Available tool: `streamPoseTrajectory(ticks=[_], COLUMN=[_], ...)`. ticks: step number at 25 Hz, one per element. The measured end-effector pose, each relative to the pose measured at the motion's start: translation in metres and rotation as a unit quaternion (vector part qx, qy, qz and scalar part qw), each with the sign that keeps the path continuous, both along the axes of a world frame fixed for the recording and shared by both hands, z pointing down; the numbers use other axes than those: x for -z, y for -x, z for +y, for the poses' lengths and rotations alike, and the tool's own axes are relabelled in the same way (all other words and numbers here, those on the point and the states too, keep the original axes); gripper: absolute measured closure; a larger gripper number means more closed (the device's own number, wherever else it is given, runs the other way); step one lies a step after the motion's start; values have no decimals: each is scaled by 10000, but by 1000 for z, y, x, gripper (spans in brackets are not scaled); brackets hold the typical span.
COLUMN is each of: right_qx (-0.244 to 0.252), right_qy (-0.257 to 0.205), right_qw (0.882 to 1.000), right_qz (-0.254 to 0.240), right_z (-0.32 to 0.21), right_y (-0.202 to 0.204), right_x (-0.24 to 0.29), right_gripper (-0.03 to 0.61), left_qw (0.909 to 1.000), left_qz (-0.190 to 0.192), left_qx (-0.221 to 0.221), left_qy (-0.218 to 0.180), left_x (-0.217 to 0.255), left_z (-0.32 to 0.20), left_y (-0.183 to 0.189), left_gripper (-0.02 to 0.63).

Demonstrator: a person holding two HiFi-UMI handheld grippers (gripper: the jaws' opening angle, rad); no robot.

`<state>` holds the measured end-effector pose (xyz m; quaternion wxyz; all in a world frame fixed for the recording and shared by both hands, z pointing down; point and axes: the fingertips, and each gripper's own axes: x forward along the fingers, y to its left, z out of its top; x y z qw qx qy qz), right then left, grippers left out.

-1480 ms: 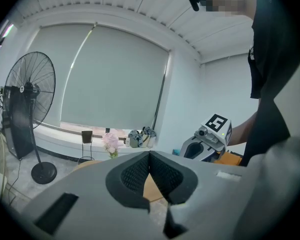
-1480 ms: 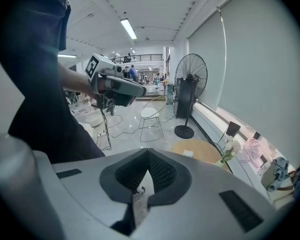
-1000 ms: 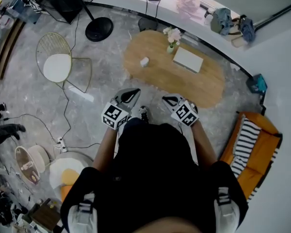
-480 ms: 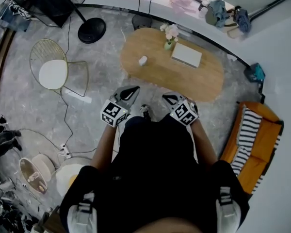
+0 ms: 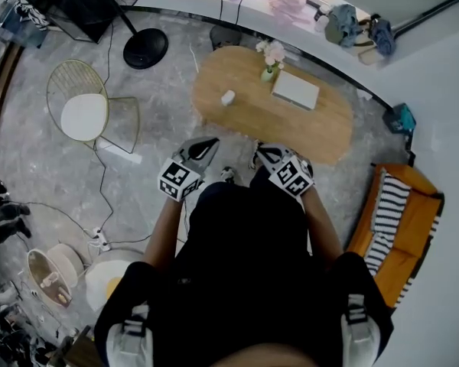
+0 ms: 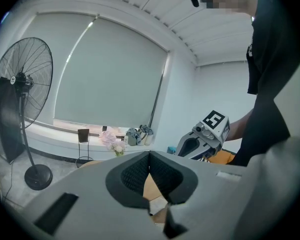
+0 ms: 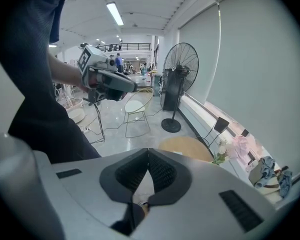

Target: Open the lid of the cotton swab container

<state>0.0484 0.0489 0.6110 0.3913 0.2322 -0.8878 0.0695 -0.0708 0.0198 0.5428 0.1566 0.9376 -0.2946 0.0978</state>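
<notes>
A small white container stands on the left part of the oval wooden table, well ahead of both grippers. My left gripper and right gripper hang side by side in front of the person's body, over the floor short of the table. Both are shut with nothing between the jaws. In the left gripper view the jaws meet, and the right gripper shows beyond them. The right gripper view shows its closed jaws and the left gripper at upper left.
On the table stand a vase of flowers and a flat white box. A wire chair and a standing fan's base are to the left on the marble floor. An orange sofa is at right. Cables run across the floor.
The head view has shifted a little, so the table and chair sit slightly differently in frame. Both grippers stay shut and nearly in place before the body.
</notes>
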Motion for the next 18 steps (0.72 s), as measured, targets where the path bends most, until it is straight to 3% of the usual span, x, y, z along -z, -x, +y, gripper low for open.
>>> streamPoseTrajectory(ticks=[8,18], right_qx=[244,446], right_qy=[-240,-128], right_qw=[9994,9989], right_qz=[58,119], right_z=[-26,-54], right_y=[8,10], right_x=[8,-5], right_gripper=[583,583], left_qw=[9986,9971], left_qz=[163,68], left_qx=[506,746], left_qy=[-27,102], left_x=[0,-8], left_z=[1,-9], left_y=[25,33], left_gripper=[614,614])
